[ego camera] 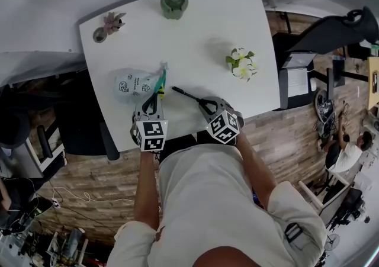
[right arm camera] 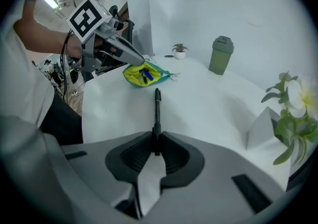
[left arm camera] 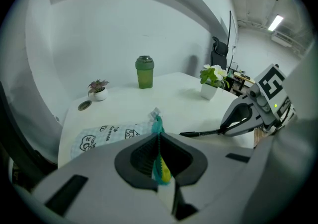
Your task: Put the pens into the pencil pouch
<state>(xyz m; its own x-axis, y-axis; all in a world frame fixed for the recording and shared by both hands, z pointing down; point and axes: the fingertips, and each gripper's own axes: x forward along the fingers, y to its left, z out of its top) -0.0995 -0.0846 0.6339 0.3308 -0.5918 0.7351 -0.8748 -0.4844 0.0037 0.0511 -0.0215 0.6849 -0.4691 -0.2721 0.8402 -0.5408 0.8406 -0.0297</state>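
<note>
- The left gripper (left arm camera: 159, 149) had its jaws closed on the teal zipper edge of the pencil pouch (left arm camera: 107, 133), and a strip of yellow lining showed between the pads.
- The pencil pouch (ego camera: 133, 84), pale with printed cartoon figures, lay on the white table (ego camera: 195, 29) near its front edge, just ahead of the left gripper (ego camera: 155, 96).
- In the right gripper view, the pencil pouch (right arm camera: 144, 75) was held up at its rim by the left gripper (right arm camera: 141, 62). Its mouth gaped to show yellow lining and small blue items inside, too small to identify.
- The right gripper (right arm camera: 156, 144) had its jaws pressed together on the rear end of a black pen (right arm camera: 157, 111). The pen pointed away from the jaws toward the pouch mouth, its tip short of it.
- In the head view, the pen (ego camera: 186, 95) extended from the right gripper (ego camera: 202, 102) toward the pouch, between the two grippers.
- In the left gripper view, the right gripper (left arm camera: 224, 129) held the pen (left arm camera: 198, 132) nearly level above the table.
- A green tumbler (ego camera: 174, 4), a small potted plant (ego camera: 111, 23) and a white-flowered plant (ego camera: 241, 63) stood well apart from the pouch.
</note>
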